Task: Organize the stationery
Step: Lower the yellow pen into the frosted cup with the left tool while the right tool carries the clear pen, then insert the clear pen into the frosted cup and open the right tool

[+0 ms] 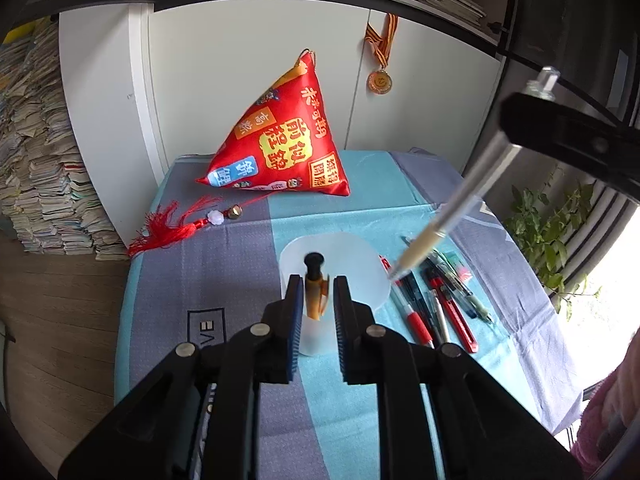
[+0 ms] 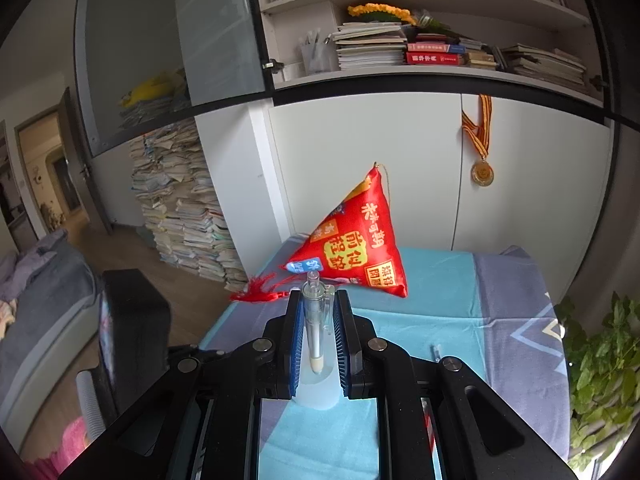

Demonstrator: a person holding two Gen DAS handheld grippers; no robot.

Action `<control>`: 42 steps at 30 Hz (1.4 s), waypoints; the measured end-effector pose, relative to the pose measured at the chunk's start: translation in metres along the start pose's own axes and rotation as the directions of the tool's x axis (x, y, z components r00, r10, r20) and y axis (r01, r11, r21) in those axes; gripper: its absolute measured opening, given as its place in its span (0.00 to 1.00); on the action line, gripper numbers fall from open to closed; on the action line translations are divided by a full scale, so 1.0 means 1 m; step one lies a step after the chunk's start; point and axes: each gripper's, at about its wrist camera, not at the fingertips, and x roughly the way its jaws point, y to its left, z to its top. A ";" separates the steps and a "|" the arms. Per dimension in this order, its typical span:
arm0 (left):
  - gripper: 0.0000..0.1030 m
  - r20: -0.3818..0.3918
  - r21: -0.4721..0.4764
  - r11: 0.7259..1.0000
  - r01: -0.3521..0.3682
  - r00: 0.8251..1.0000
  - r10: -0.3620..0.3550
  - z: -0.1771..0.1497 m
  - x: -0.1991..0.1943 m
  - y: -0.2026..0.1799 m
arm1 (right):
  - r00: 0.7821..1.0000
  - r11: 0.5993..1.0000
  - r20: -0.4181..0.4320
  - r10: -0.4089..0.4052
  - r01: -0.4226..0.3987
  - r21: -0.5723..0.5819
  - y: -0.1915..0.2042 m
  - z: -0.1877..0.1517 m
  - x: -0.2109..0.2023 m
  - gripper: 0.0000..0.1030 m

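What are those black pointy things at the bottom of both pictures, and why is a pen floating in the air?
Those black things are claws, like big tongs. A person holds one in each hand, and a small camera rides on each, looking forward along its two fingers. So one picture is the left claw's view and the other is the right claw's view.

The pen is not floating. The right claw is squeezing a clear pen, and the left camera sees that same pen from the side.

The left claw has an orange pen between its fingers, standing in a frosted cup; whether they press it I cannot tell.

On the blue and grey cloth lie more pens, a red triangular cushion and a red tassel. The pens are being tidied away.
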 end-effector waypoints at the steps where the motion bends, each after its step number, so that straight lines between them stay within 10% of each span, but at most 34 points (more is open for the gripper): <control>1: 0.21 0.001 -0.004 1.000 0.007 1.000 -0.007 -0.001 -0.001 0.001 | 1.000 1.000 -0.003 0.001 -0.001 0.002 0.000 0.000 0.004 0.15; 7: 0.42 0.070 -0.011 1.000 -0.024 0.997 0.025 -0.024 -0.027 0.010 | 0.999 1.000 -0.038 0.002 -0.001 0.022 -0.005 -0.002 0.029 0.15; 31: 0.43 -0.001 -0.084 0.996 -0.032 1.000 0.032 -0.059 -0.026 0.028 | 0.979 1.000 -0.202 -0.030 0.031 -0.002 0.006 -0.041 0.083 0.15; 42: 0.46 -0.003 -0.041 0.999 -0.020 1.000 0.020 -0.060 -0.032 0.004 | 0.985 0.996 -0.160 -0.066 0.074 0.045 -0.033 -0.052 0.034 0.15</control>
